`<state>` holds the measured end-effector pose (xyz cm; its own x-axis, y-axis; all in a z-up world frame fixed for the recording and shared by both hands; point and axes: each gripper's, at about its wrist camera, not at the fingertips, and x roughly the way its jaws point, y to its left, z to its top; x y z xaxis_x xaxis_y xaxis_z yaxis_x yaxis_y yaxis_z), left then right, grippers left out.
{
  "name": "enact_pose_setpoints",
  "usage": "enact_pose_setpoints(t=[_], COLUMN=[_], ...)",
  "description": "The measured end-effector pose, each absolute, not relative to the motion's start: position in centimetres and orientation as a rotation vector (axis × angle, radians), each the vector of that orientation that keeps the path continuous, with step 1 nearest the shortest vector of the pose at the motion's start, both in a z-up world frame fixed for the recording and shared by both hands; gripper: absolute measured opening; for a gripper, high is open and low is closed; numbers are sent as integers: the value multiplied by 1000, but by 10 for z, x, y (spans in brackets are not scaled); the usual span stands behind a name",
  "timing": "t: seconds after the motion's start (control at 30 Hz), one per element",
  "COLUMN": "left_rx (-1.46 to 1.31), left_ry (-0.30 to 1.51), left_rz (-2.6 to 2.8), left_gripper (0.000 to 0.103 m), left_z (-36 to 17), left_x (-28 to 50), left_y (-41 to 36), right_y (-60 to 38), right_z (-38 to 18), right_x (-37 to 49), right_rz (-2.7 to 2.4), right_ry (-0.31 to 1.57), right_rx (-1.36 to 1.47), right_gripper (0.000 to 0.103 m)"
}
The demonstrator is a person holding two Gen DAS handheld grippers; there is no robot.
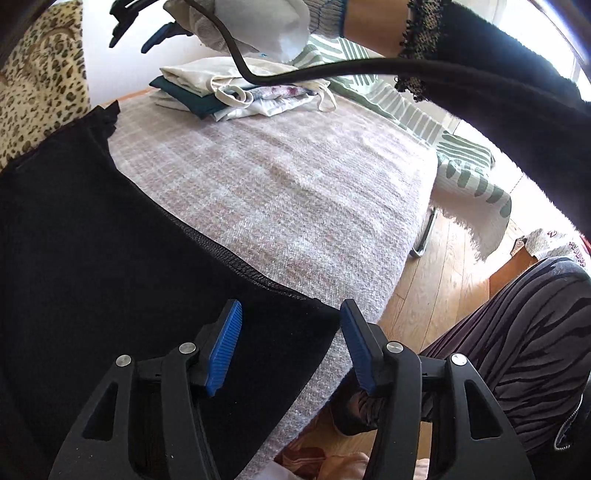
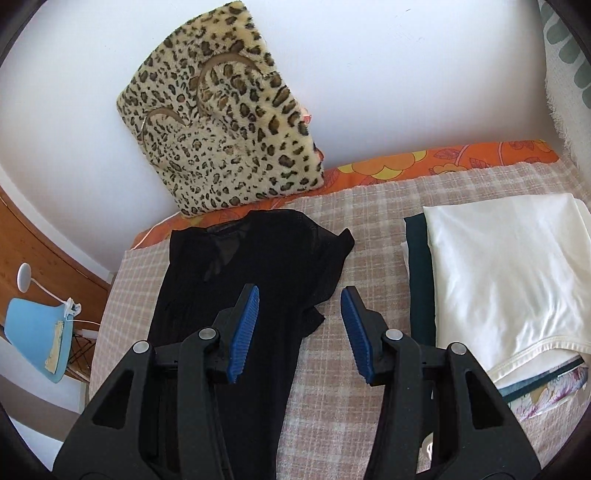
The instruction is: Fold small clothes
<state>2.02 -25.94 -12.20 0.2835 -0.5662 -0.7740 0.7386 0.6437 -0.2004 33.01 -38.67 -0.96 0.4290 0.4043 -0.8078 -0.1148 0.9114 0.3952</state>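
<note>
Your left fingers (image 1: 291, 343) stand partly apart with nothing between the blue pads (image 1: 225, 350); they hang over the near right corner of the black garment (image 1: 110, 258), at the near edge of the bed (image 1: 295, 184). Your right fingers (image 2: 300, 334) are likewise partly apart and hold nothing; their left pad sits above the garment's short sleeve (image 2: 314, 306), their right pad above bare checked blanket (image 2: 332, 387).

The black garment (image 2: 240, 277) lies flat on the blanket, its neckline toward the far side, near the leopard-print cushion (image 2: 221, 122) that leans on the white wall. To the right of it, well apart, is a stack of folded clothes (image 2: 498, 277), a cream piece on top and a dark green one beneath. In the left wrist view your gloved right hand (image 1: 258, 26) and its cable (image 1: 314, 72) cross above that stack.
</note>
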Motion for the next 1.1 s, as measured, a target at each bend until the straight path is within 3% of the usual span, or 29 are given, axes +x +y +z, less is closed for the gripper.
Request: enact_pose_setpoints(t=[0.6,0.63,0.8,1.1], left_rx=[335,359,213,69], left_ry=[856,829,854,907], left_rz=[-844,-838,-870,-873], left_gripper=[59,56,9,4], left_z=[-126,-128,-127,-125], left_x=[13,11,32,44], left_y=[-273,-274,-256,-236], right_y=[-374,-376,-386,-363], right_z=[-86,-87,-90,-119], right_x=[419,422,437,448], right_rz=[257,252,226,203], right_ry=[1194,1190,1182,1239], right_rx=[285,299,382,311], right_gripper=[50,50,50,50])
